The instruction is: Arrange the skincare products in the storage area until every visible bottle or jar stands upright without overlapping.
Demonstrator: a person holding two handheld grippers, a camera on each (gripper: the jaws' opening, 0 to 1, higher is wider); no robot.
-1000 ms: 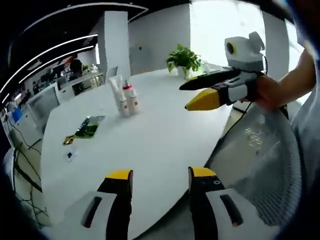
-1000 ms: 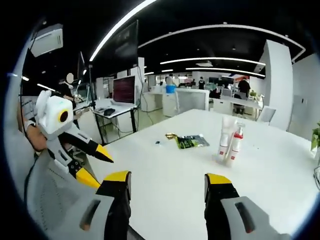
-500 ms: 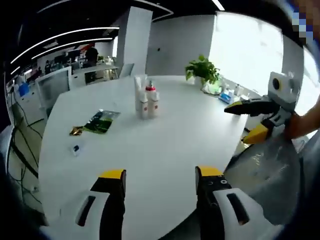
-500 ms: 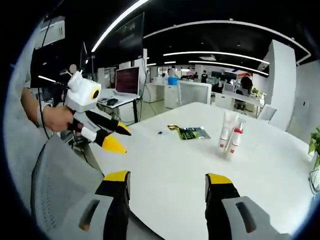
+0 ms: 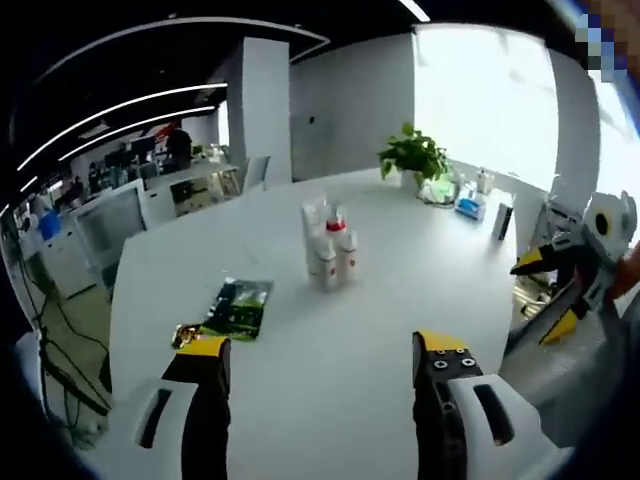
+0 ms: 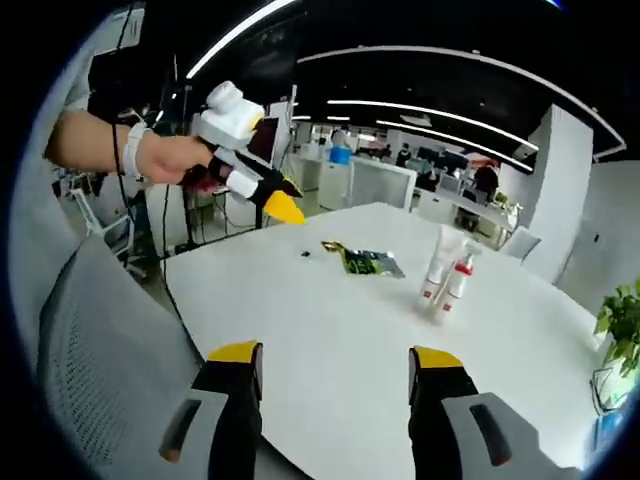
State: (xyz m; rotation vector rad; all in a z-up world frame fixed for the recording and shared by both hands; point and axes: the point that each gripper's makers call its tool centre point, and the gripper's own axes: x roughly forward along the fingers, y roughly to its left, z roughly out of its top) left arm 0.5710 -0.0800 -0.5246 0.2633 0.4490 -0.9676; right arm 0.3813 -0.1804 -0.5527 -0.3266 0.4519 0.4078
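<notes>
A white tube [image 5: 314, 228] and a white bottle with a red cap [image 5: 346, 255] stand close together near the middle of the white round table [image 5: 380, 310]. In the right gripper view the tube [image 6: 437, 262] and the bottle [image 6: 458, 280] stand far ahead. My left gripper [image 5: 322, 345] is open over the table's near edge, well short of them, with nothing between its jaws. A hand holds it high at the left of the right gripper view [image 6: 283, 200]. My right gripper [image 6: 335, 355] is open and holds nothing. It also hangs off the table's right side [image 5: 545, 293].
A green packet [image 5: 236, 306] lies flat on the table, left of the products, also seen as the packet [image 6: 366, 262]. A potted plant [image 5: 413, 156] and small items [image 5: 466, 200] stand at the far edge. A grey mesh chair [image 6: 105, 360] is close at the left.
Both cameras have shifted. The left gripper has come up over the table's edge, nearer the products. The right gripper has dropped back to the table's side. The products have not moved.
</notes>
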